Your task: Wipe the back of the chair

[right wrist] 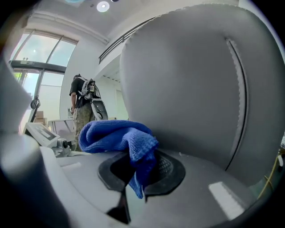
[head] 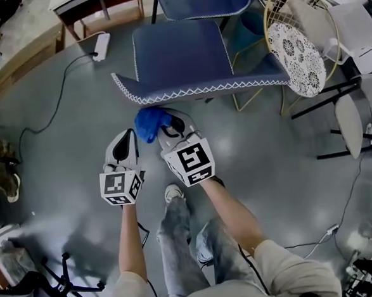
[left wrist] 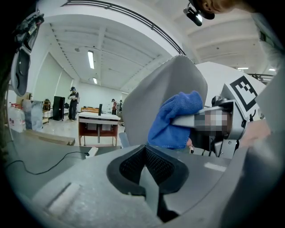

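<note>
- The right gripper (right wrist: 141, 171) has its jaws pinched on a bunched blue cloth (right wrist: 118, 136); the chair back (right wrist: 191, 80) rises straight ahead of them, close, its broad face upright
- The left gripper (left wrist: 146, 167), jaws closed on nothing, hangs beside and farther back, so the wipe likely falls to the right

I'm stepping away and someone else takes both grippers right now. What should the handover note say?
Left gripper: fingers together, empty, held beside the right one.
Right gripper: shut on the blue cloth.
Chair back: just ahead of the cloth; whether they touch isn't clear.
Done: cloth in grip, held at the chair.
Left: wipe the chair back; how much is already wiped cannot be told.
</note>
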`<state>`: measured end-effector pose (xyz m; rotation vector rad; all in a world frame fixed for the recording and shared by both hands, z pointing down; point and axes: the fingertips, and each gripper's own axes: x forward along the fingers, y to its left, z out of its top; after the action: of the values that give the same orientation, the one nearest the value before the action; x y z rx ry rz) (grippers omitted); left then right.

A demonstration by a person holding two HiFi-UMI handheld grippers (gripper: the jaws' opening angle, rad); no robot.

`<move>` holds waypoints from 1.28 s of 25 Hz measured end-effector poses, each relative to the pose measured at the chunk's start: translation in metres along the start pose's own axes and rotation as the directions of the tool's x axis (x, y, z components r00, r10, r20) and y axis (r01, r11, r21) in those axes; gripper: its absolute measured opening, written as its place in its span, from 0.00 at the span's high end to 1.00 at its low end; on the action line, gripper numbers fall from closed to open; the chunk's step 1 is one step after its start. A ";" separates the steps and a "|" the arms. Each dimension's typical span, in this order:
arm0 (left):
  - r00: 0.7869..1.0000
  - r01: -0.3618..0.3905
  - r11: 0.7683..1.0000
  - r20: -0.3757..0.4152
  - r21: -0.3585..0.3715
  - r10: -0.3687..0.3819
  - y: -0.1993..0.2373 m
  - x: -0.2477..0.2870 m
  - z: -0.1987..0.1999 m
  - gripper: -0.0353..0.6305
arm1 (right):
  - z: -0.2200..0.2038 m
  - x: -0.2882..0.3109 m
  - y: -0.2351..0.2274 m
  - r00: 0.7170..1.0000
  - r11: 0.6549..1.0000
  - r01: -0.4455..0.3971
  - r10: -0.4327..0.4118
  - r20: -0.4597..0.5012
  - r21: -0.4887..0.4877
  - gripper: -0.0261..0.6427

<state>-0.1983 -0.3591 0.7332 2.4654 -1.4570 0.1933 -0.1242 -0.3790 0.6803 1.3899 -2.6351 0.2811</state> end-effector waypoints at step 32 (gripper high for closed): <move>0.991 0.105 0.994 -0.087 0.022 -0.103 -0.118 0.022 0.040 0.95 | 0.000 -0.191 -0.173 0.924 0.922 0.381 -0.378 -0.059 0.068 0.89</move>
<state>-0.0855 -0.3353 0.6816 2.5137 -1.2958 0.2951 0.1262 -0.3222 0.6553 1.8546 -2.2726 0.3623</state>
